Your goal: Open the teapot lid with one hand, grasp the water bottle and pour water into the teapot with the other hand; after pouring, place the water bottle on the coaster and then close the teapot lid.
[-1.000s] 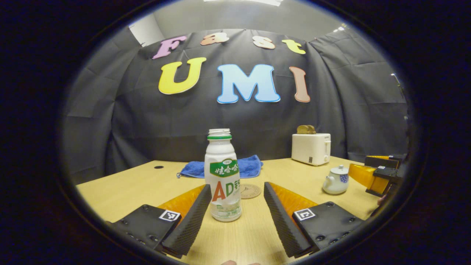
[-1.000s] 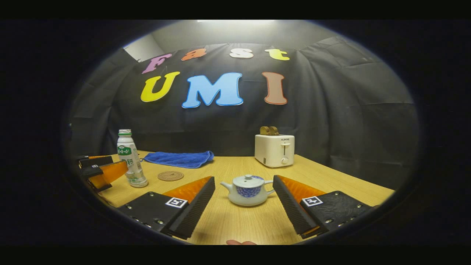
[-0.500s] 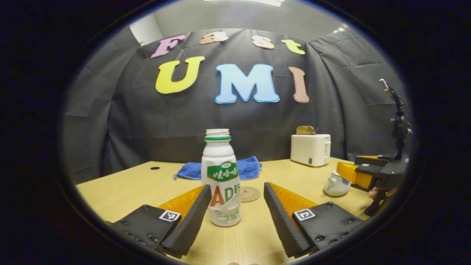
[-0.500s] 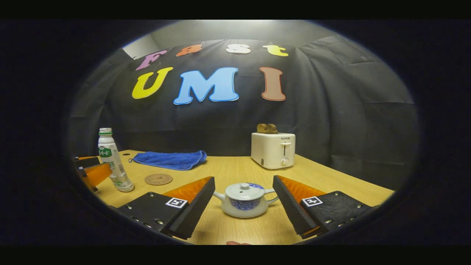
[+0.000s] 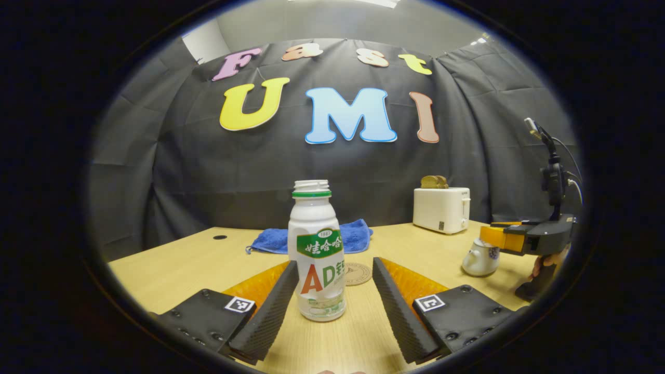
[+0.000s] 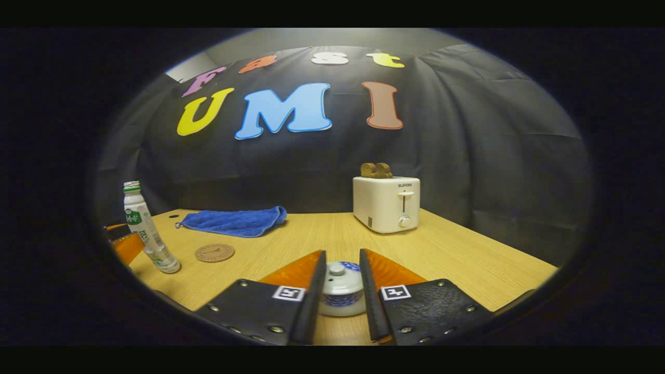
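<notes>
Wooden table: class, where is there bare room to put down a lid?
Bare wood lies between the round cork coaster and white toaster, before the blue cloth. Crowded: the right claw around the teapot.

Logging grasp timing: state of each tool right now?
Left tool: open, fingers either side of the bottle, not gripping.
Right tool: nearly closed around the teapot lid; contact cannot be told.
</notes>
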`<state>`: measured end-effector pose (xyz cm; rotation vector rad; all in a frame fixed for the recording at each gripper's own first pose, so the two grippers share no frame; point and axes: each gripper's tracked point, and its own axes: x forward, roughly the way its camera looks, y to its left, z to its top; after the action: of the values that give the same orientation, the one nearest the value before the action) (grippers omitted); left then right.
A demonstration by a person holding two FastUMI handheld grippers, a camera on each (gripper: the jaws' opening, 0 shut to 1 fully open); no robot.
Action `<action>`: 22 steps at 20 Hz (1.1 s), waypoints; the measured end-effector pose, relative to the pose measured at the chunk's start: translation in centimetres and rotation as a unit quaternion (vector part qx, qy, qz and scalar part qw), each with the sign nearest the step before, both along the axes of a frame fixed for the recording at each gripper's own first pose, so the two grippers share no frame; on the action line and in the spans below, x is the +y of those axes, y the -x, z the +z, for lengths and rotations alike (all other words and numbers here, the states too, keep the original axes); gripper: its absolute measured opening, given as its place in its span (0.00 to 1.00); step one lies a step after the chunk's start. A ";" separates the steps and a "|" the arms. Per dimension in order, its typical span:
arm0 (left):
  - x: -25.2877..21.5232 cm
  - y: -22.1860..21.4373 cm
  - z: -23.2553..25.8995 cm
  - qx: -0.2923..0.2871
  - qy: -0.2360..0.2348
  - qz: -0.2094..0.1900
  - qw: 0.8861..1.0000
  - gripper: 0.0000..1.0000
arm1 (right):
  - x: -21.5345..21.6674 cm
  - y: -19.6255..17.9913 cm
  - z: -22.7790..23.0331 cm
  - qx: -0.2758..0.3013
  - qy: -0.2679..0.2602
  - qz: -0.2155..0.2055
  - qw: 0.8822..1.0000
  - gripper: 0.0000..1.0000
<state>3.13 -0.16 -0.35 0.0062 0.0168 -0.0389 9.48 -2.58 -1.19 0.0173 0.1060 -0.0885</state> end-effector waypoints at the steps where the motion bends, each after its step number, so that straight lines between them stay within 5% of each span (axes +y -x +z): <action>1: -0.1 0.0 0.1 0.001 0.000 -0.002 1.000 0.99 | 0.1 0.0 0.0 0.003 0.010 0.002 1.000 0.19; 2: -0.1 0.1 0.0 0.002 0.000 -0.002 1.000 0.99 | 0.3 0.0 0.0 0.005 0.024 0.003 1.000 0.36; 4: 0.0 0.1 0.0 0.002 0.002 -0.003 1.000 0.99 | 0.8 -0.2 -0.3 0.005 0.042 0.005 0.999 0.36; 5: -0.1 0.2 0.1 0.001 0.002 -0.003 1.000 0.99 | 0.6 0.6 0.4 0.003 0.043 0.010 0.999 0.06; 6: -0.1 0.1 0.0 0.000 0.002 -0.003 1.000 0.99 | 0.6 0.0 0.0 0.001 0.042 0.012 0.999 0.22; 7: -0.1 0.1 0.0 0.001 0.001 -0.003 1.000 0.99 | 0.8 0.1 0.1 0.000 0.038 0.018 0.999 0.06; 20: 2.3 -2.3 0.2 -0.008 0.002 0.053 0.999 0.93 | 3.2 2.7 4.3 -0.091 0.032 0.058 0.994 0.06; 22: 2.4 -3.4 0.1 -0.008 0.002 0.053 0.999 0.99 | 3.7 3.1 4.3 -0.093 0.035 0.067 0.993 0.06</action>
<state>6.57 2.21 -0.26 0.0022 0.0010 0.0672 6.41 1.13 3.14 -0.0526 -0.0816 0.0442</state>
